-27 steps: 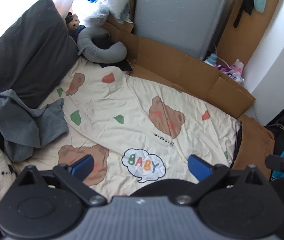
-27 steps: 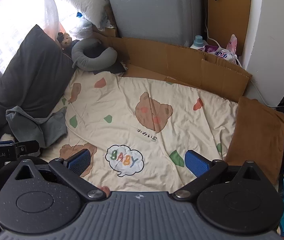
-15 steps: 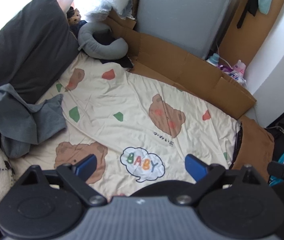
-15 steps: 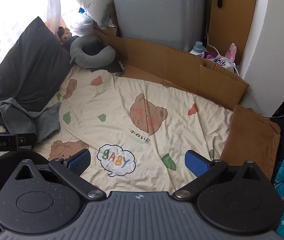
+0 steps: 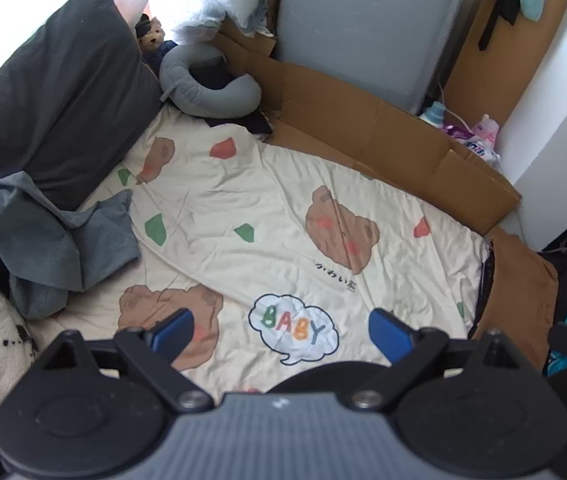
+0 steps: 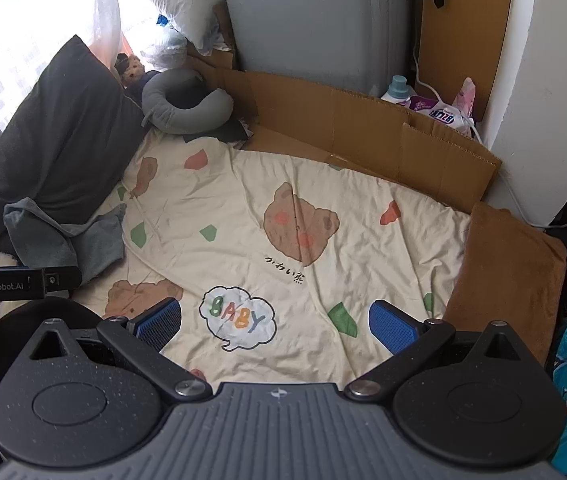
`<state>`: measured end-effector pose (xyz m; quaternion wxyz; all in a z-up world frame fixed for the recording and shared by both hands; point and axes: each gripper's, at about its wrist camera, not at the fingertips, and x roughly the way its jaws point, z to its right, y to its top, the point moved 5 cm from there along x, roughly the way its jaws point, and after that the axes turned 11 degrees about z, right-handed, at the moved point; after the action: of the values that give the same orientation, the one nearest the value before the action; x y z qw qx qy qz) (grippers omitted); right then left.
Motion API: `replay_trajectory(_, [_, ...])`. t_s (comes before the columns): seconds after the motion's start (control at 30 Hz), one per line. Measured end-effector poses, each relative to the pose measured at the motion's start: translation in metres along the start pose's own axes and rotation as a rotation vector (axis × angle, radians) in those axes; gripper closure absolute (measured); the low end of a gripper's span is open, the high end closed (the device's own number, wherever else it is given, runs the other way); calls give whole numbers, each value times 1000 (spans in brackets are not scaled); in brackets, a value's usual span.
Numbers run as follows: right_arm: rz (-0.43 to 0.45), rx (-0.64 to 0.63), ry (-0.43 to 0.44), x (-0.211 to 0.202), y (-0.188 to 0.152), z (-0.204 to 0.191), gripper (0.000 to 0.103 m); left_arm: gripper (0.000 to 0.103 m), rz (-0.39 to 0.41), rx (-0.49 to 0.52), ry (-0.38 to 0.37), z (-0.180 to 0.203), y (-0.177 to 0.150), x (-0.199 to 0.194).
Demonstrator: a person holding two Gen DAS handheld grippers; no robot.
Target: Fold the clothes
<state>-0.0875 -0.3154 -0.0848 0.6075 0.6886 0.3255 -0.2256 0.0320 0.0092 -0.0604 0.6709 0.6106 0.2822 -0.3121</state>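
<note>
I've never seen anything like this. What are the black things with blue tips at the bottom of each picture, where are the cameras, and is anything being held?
No robot here: a person holds a two-finger gripper in each hand, each carrying a wide-angle camera looking forward along its fingers. One picture comes from the left gripper, the other from the right gripper. The blue tips are finger pads. Both grippers are open and hold nothing. Below lies a cream bedsheet printed with bears. A crumpled grey garment, probably the one to fold, lies at its left edge by a dark pillow.
</note>
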Motion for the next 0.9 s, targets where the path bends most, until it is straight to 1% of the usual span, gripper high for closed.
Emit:
replay_trajectory(0.4, [7, -30, -18, -1, -1, -5, 0, 7, 10, 20, 26, 4, 3, -3])
replay_trajectory(0.9, [12, -35, -23, -2, -1, -4, 0, 7, 3, -11, 13, -4, 4, -2])
